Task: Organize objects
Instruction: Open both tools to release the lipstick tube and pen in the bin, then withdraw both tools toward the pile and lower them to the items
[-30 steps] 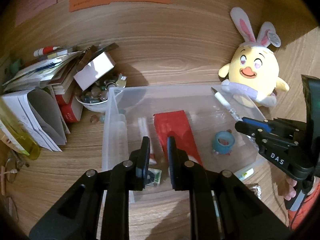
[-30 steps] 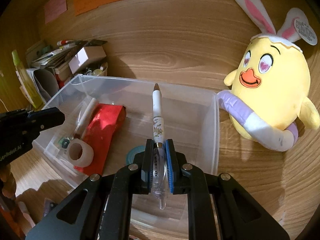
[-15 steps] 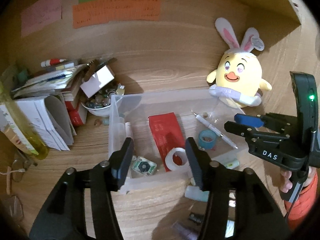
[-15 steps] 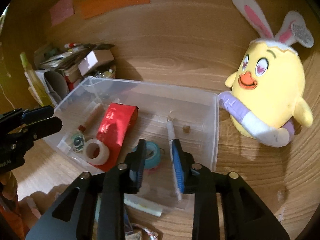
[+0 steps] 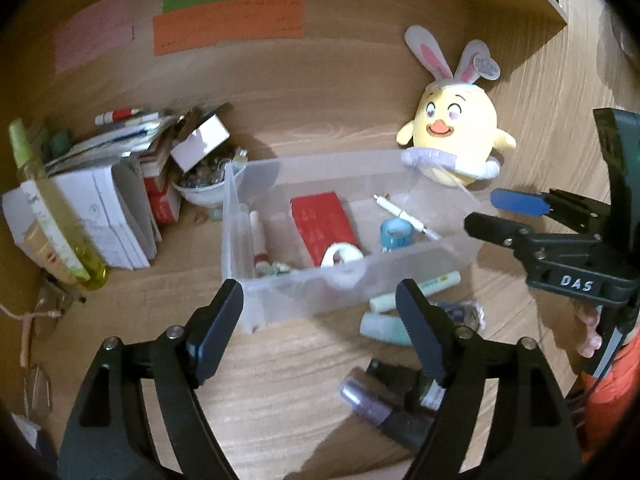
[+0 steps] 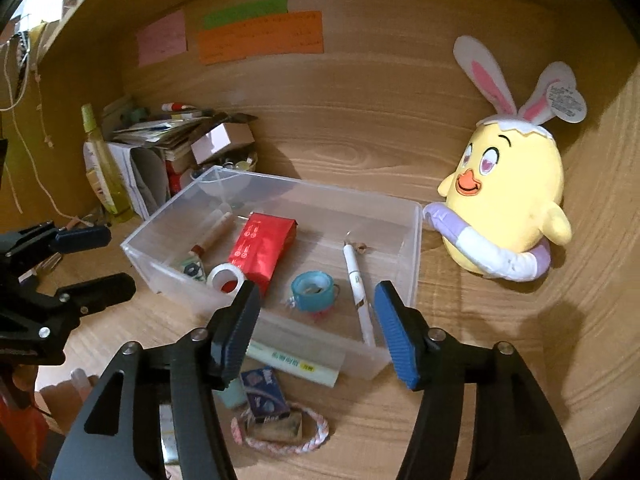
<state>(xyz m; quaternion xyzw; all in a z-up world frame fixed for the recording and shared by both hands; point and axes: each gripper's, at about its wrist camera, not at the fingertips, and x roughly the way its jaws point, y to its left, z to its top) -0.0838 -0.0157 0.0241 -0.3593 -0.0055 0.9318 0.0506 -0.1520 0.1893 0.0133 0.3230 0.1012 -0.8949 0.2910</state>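
Note:
A clear plastic bin (image 5: 240, 240) (image 6: 412, 260) sits on the wooden desk. It holds a white pen (image 6: 356, 276) (image 5: 404, 216), a red packet (image 6: 262, 250), a white tape roll (image 6: 224, 278), a blue tape roll (image 6: 312, 286) and a small tube. My left gripper (image 5: 319, 292) (image 6: 118, 258) hovers before the bin's front wall. Its jaws are opening and nothing is between them. My right gripper (image 6: 318, 292) (image 5: 482, 210) hangs over the bin's near right corner. Its jaws are also opening and empty, with the pen lying free below.
Loose items lie in front of the bin: a pale green stick (image 6: 294, 362), a dark blue packet (image 6: 266, 394), a braided bracelet (image 6: 280, 432) and purple tubes (image 5: 372, 400). A plush chick (image 6: 508, 192) stands to the right. Books, a bead bowl (image 5: 200, 192) and a yellow bottle (image 5: 52, 208) crowd the left.
The right gripper let go of the white pen, which now lies in the bin. Both grippers went from shut to open. Both drew back and up from the bin.

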